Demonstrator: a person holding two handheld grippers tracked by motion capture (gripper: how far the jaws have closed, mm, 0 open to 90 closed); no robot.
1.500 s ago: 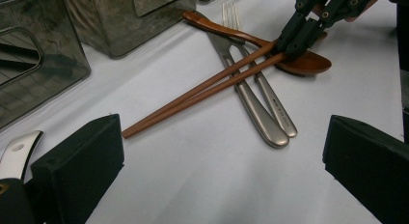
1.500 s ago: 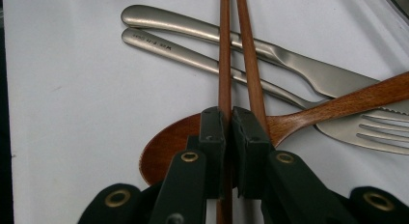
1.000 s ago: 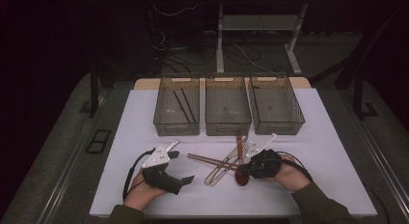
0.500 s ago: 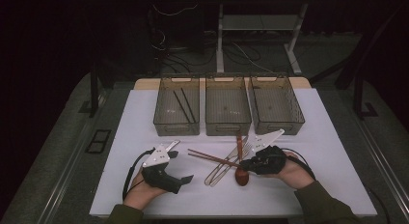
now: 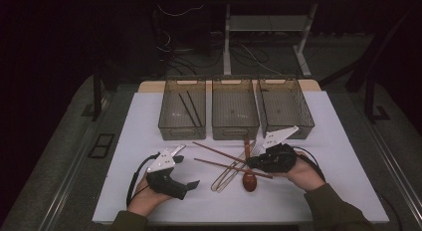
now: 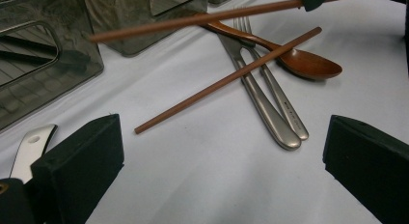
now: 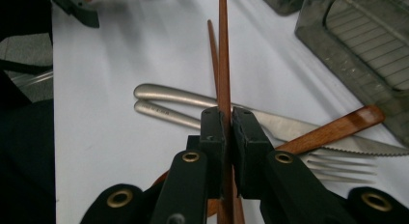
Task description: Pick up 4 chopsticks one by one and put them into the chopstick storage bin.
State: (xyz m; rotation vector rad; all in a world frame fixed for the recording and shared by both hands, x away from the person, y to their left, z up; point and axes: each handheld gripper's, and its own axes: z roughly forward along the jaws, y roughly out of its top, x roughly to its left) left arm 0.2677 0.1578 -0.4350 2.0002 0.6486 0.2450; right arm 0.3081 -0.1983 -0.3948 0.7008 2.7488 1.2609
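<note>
Wooden chopstick [image 7: 223, 55]: it is clamped between the closed jaws of the right gripper [image 7: 228, 132], and is seen in the right gripper view running straight away from the pads. In the high view this held chopstick [image 5: 219, 152] is raised at the gripper end and slants to the far left.

Right gripper [image 5: 259, 161]: it is held at the right of the cutlery heap, near the front of the middle bin, with its jaws shut tight on the chopstick.

Left gripper [image 5: 175, 156]: it is held near the left front of the sheet, well apart from the cutlery. Its jaws are spread wide in the left gripper view, with bare cloth between them.

Second chopstick [image 6: 226, 79]: it is laid flat on the white table cover [image 5: 139, 141], crossing the metal handles.

Wooden spoon [image 6: 308, 64]: it is laid with its bowl toward the near side, just beside the right gripper; its handle passes under the held chopstick.

Metal fork [image 6: 277, 96] and knife [image 6: 255, 98]: they are laid side by side, touching, under the second chopstick.

Bins: three clear bins are set in a row at the far side. Two dark chopsticks [image 5: 188, 109] are seen inside the left bin [image 5: 182, 129]. The middle bin [image 5: 235, 129] and right bin [image 5: 286, 129] are placed just beside it.
</note>
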